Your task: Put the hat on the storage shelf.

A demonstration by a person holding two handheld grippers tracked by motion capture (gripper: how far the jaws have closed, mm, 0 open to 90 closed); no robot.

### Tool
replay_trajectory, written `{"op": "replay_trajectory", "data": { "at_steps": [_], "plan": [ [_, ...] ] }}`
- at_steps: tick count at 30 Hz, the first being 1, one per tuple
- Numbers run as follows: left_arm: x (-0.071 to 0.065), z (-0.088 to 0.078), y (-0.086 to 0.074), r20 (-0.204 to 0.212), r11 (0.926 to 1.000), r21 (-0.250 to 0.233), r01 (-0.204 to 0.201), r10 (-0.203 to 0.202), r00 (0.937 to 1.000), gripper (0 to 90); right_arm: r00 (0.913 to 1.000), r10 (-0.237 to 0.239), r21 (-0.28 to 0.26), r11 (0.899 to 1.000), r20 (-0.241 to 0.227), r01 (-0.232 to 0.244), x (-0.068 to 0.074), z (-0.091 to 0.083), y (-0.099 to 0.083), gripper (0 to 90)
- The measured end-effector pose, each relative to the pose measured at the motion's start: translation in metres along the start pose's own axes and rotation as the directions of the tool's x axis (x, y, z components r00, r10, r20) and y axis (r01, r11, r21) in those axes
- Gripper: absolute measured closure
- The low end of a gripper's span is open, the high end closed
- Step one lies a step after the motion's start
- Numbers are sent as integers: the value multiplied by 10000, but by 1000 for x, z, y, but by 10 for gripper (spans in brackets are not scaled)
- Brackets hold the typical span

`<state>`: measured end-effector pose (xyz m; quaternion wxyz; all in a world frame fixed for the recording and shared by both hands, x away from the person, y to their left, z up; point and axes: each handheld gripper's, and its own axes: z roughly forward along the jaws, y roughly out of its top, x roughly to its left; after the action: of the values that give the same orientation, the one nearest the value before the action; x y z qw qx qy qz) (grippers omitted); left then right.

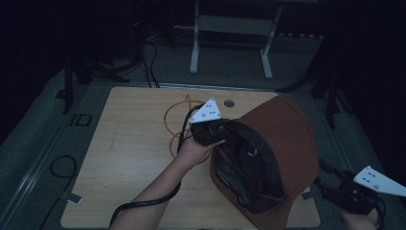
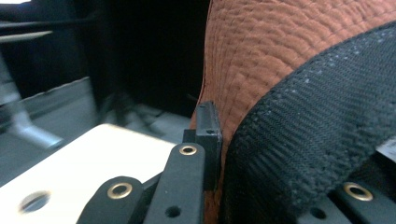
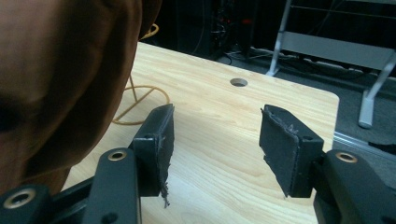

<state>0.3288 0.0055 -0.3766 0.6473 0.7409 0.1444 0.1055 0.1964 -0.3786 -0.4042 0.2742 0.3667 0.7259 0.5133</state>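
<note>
Looks like a two-handed handling step on the wooden table (image 1: 129, 158): holding up the brown hat (image 1: 287, 134) and bringing a second grip to it. Stands tilted over the right half of the table, crown away, opening towards the person, lower edge at or near the tabletop; cannot tell if touching.

Clamps the hat's near rim with the left gripper (image 1: 229, 130), jaws fully closed on brown fabric and black inner band (image 2: 299, 140) together. Hovers at the hat's lower right with the right gripper (image 3: 215, 135), jaws about half apart, nothing between them, bare tabletop beyond, hat just beside its left jaw.

Calls next, by this reading, for swinging the right gripper onto the free side of the brim and closing there, so as to spread or turn the hat without the fabric sagging.

Inside the hat: dark lining, a thin brown cord (image 1: 261, 195) looping through, nothing else discernible.

Behind, a yellow wire stand (image 1: 178, 120) and a small round hole (image 1: 229, 102) in the table.
</note>
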Motion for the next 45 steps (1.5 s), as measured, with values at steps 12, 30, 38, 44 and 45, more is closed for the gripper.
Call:
{"op": "replay_trajectory", "data": {
  "at_steps": [12, 30, 38, 44, 45],
  "plan": [
    [2, -1, -10, 926, 9981, -595, -176, 231, 9954, 872, 9768, -544, -446, 9979, -2070, 462, 34, 12, 14, 443],
    [-3, 11, -14, -150, 9985, -334, -425, 420, 9990, 872, 8845, -443, -554, 9982, -4645, 209, 61, 62, 13, 387],
    [1, 11, -17, -589, 9989, -428, -183, 158, 9981, 872, 8579, -434, -823, 9966, -5121, 13, 63, 70, 21, 663],
    [5, 9, -20, -553, 9982, -586, 100, -132, 9984, 871, 8662, -477, -1135, 9935, -4975, -105, 66, 65, 27, 880],
    [5, 9, -21, -533, 9983, -563, 173, -203, 9984, 869, 8679, -455, -1196, 9927, -4947, -161, 66, 64, 27, 883]
  ]
}}
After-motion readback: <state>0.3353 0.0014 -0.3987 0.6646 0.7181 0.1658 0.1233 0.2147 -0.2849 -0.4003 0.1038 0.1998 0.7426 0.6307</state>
